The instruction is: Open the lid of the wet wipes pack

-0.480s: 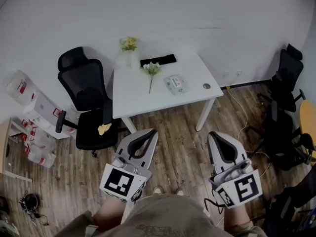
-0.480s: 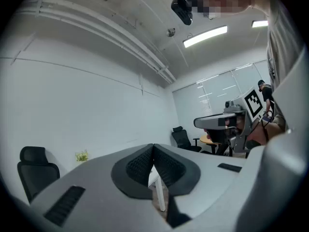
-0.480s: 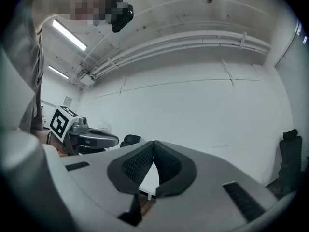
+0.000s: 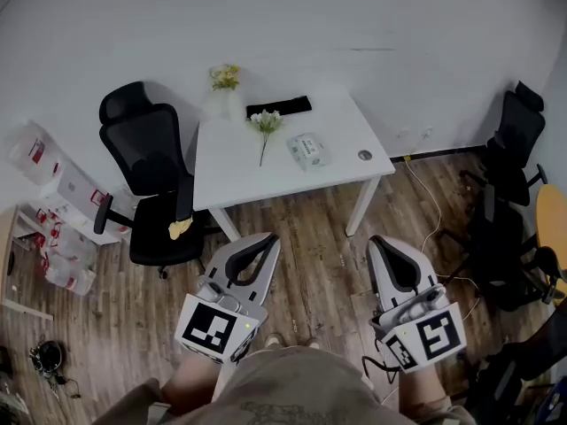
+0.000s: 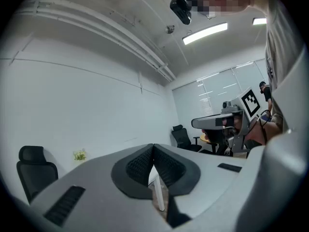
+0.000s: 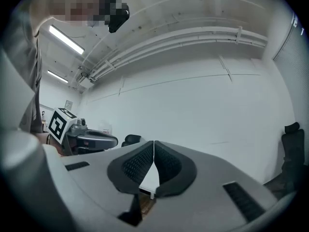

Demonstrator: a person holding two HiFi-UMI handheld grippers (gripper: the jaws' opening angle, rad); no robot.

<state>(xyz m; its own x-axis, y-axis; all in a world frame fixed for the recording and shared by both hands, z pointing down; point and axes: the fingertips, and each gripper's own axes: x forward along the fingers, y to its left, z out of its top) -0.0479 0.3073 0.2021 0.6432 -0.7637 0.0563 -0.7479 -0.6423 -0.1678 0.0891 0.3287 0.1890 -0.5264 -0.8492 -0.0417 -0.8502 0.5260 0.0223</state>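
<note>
A pale wet wipes pack [image 4: 307,150] lies on the white table [image 4: 230,175], right of its middle, far ahead of both grippers. My left gripper [image 4: 268,238] is held low over the wooden floor, well short of the table; its jaws meet at the tip with nothing between them. My right gripper [image 4: 380,241] hangs beside it at the same height, also shut and empty. In the left gripper view the left gripper [image 5: 153,146] shows closed pads, with the right gripper off to its right. The right gripper view shows the right gripper [image 6: 153,143] closed too.
On the table lie a white flower sprig [image 4: 266,124], a black flat item [image 4: 279,107], a small round object [image 4: 364,156] and a vase of yellow flowers [image 4: 225,80] at the back left. A black office chair [image 4: 151,184] stands left of the table; more chairs [image 4: 514,149] at right.
The whole view has shifted slightly: table and chair sit a little further left and up in the head view. Both grippers keep their pose and stay shut.
</note>
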